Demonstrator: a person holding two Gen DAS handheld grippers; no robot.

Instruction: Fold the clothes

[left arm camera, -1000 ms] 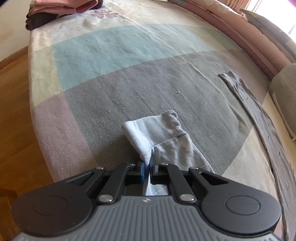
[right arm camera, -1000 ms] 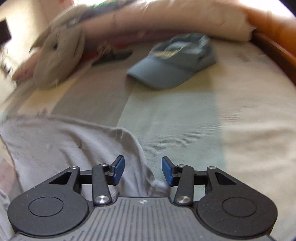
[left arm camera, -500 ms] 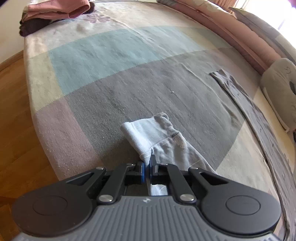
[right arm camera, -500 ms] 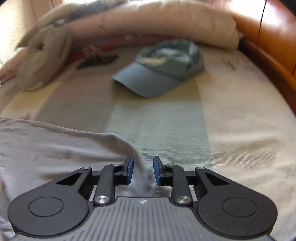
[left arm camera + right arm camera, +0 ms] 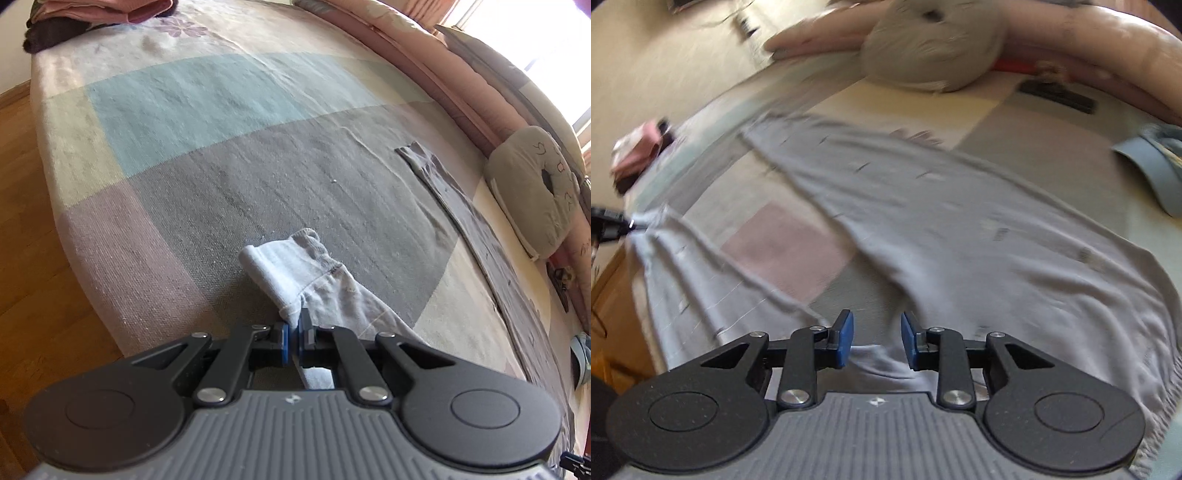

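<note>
Grey trousers lie spread on the checked bedcover [image 5: 229, 155]. My left gripper [image 5: 294, 334] is shut on the cuff of one trouser leg [image 5: 314, 273] and holds it just above the bed near its edge. The other leg [image 5: 461, 218] lies flat to the right. In the right wrist view, which is blurred, the trousers [image 5: 960, 229] fan out in two legs from the crotch. My right gripper [image 5: 877, 338] is open above the crotch, with cloth under the jaws. My left gripper [image 5: 609, 225] shows at the far left, holding the leg end.
A stack of folded pink and dark clothes [image 5: 92, 14] sits at the far corner of the bed. A grey cushion [image 5: 535, 192] and long pink pillows [image 5: 424, 48] line the right side. A blue cap [image 5: 1152, 162] lies at the right. Wooden floor [image 5: 22, 221] is at the left.
My right gripper has swung left, from facing the cap to facing along the trousers, and its jaws have opened wider than half a second ago. My left gripper keeps its hold on the cuff.
</note>
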